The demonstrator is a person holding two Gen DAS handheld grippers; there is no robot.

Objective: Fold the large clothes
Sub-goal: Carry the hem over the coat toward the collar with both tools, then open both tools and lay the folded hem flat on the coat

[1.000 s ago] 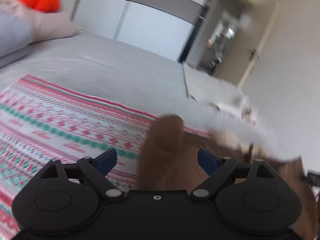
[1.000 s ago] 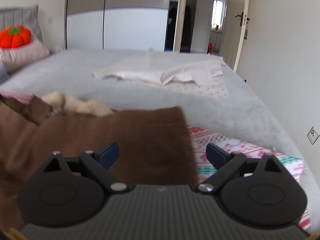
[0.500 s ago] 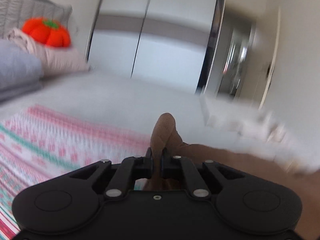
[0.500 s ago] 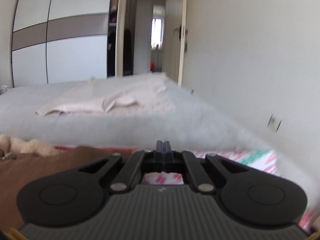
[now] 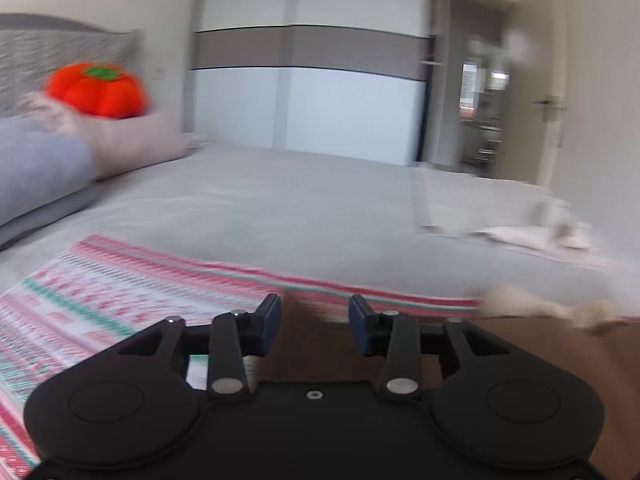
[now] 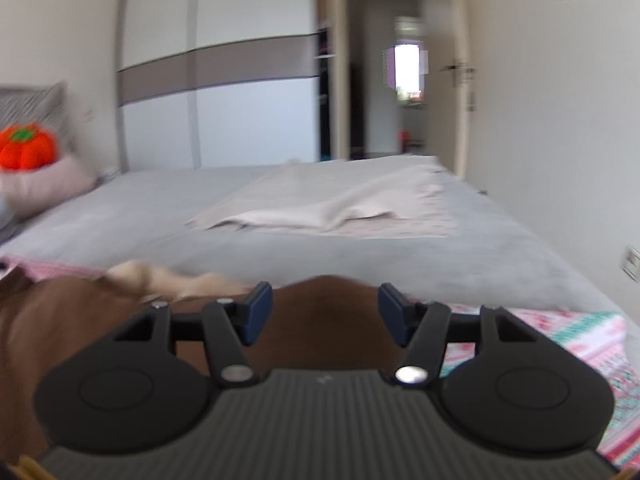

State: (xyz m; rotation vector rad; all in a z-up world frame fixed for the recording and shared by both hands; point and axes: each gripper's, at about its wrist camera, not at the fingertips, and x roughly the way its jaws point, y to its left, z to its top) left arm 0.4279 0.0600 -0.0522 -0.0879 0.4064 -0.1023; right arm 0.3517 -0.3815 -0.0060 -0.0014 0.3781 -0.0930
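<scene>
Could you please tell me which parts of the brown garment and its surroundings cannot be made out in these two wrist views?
- Brown garment: its near part is hidden behind the right tongs body; its type is unclear.
- Same garment in the left wrist view: covered by the left tongs body and cut off at the right edge.
- Fluffy cream trim: motion-blurred.
- Patterned blanket: motif smeared, cut off at the left.

My pads (image 5: pixel 269 325) are blue. At twelve o'clock, brown coat (image 6: pixel 328 320) with cream fur (image 6: pixel 168 278). At nine, a pink-and-teal striped blanket (image 5: pixel 100 300); at ten, an orange pumpkin (image 5: pixel 98 89).
</scene>
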